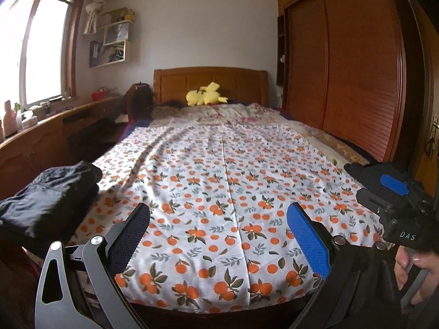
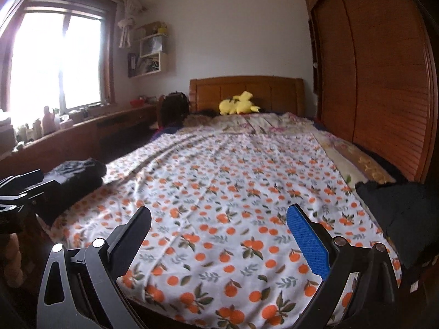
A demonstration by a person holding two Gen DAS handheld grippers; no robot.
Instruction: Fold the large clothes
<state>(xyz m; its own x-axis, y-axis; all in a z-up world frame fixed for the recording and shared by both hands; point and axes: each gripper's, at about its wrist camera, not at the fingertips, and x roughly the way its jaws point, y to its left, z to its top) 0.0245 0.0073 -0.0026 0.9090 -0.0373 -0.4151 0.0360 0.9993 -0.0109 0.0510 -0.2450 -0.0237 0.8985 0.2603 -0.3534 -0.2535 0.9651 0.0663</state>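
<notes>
Left wrist view: your left hand-held gripper [image 1: 218,244] hovers over the foot edge of the bed [image 1: 219,314], fingers spread, holding nothing. The right hand-held gripper [image 2: 219,244] sits likewise, fingers apart and empty. Two dark garments are in view. One folded dark garment [image 1: 46,200] rests at the bed's near left corner. One unfolded dark garment [image 2: 397,219] lies bunched along the near right edge. Expect soft, limp, fairly thick cloth that sags when lifted; probably not slippery. Pinch it at two outer corners or along a hem. Farther off, one yellow plush toy [image 1: 205,96] lies against the headboard [image 1: 211,82].
</notes>
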